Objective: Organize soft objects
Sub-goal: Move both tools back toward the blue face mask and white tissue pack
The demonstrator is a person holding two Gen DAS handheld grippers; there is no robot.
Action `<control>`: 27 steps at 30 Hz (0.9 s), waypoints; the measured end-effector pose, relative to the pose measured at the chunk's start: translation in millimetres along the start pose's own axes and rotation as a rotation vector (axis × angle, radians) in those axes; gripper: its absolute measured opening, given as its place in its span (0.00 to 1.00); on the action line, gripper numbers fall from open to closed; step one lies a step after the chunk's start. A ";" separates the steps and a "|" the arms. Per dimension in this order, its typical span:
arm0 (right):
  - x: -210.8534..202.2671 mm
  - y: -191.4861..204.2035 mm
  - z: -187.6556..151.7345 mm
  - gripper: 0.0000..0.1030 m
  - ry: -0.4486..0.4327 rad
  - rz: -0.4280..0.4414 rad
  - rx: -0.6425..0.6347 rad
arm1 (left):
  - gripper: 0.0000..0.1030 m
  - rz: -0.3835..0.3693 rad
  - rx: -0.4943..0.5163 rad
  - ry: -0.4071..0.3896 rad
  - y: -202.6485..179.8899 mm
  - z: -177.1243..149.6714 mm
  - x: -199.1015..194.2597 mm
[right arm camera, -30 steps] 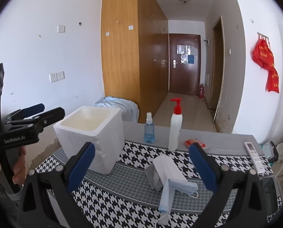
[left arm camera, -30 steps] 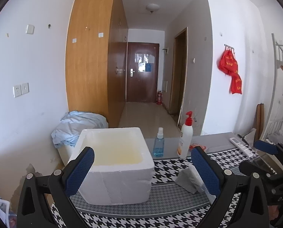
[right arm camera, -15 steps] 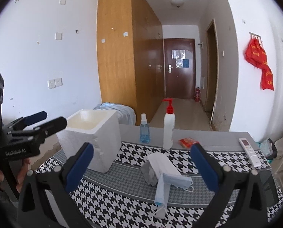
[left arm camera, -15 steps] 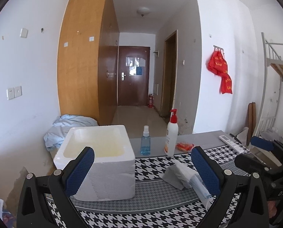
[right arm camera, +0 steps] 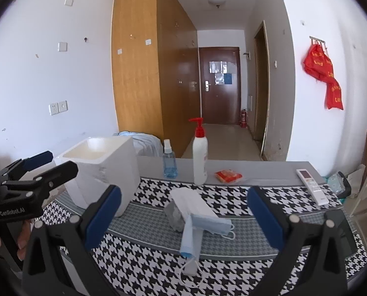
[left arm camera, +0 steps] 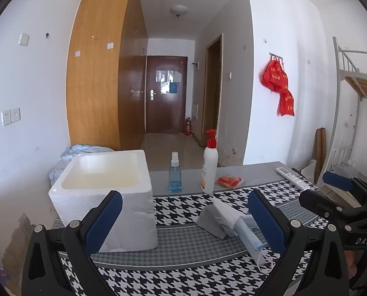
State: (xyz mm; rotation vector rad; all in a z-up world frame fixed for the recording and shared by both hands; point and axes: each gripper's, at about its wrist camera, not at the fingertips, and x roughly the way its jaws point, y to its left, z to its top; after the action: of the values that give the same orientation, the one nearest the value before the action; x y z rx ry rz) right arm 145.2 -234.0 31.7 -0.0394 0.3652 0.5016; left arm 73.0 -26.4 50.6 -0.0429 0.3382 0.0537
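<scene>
Holding both claws released above the near edge of the table: our left gripper [left arm camera: 184, 222] has its jaws spread wide with nothing between them, and our right gripper [right arm camera: 183, 218] is the same. Each has two blue ribbed pads on black arms.

Task items sit between the right claw's jaws in its view: a pile of face masks [right arm camera: 195, 208], soft, pleated, white and pale blue. We count at least three, with one blue mask draped down toward us, ear loops loose. Exact count we cannot tell. The pile rests on the cloth, apart from both claws.

One white foam box [left arm camera: 104, 192], open top, rough beaded walls, stands left of the pile, well apart from it. It looks empty from the left view.

Behind the pile, in a row on the bare grey strip:
- one small clear spray bottle [right arm camera: 170, 159] with blue liquid
- one tall white pump bottle [right arm camera: 199, 153] with red pump, upright
- one flat red packet [right arm camera: 228, 175]
- one white remote [right arm camera: 312, 186] far right

Surface: one grey table [right arm camera: 257, 170] covered by a black-and-white houndstooth cloth [right arm camera: 158, 271] with grey bands.

Room: white walls, a tall wooden wardrobe [left arm camera: 104, 86], a hallway to a dark brown door [left arm camera: 166, 96], red cloth [left arm camera: 279, 86] hanging on a wall hook, and a metal bunk frame [left arm camera: 351, 86] on the right.
</scene>
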 end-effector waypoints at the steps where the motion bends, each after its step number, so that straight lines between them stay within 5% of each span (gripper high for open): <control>1: 0.1 -0.8 -1.6 1.00 0.002 -0.004 -0.006 | 0.99 -0.001 0.005 0.000 -1.7 -1.5 0.4; 27: 25.8 -23.2 -45.5 1.00 0.104 -0.048 0.000 | 0.99 -0.093 0.055 0.063 -22.9 -37.6 31.3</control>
State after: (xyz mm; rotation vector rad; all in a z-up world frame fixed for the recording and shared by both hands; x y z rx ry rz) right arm 162.2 -248.1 -21.1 -0.0746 0.4644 0.4531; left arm 91.4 -49.7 5.5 -0.0062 0.3997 -0.0489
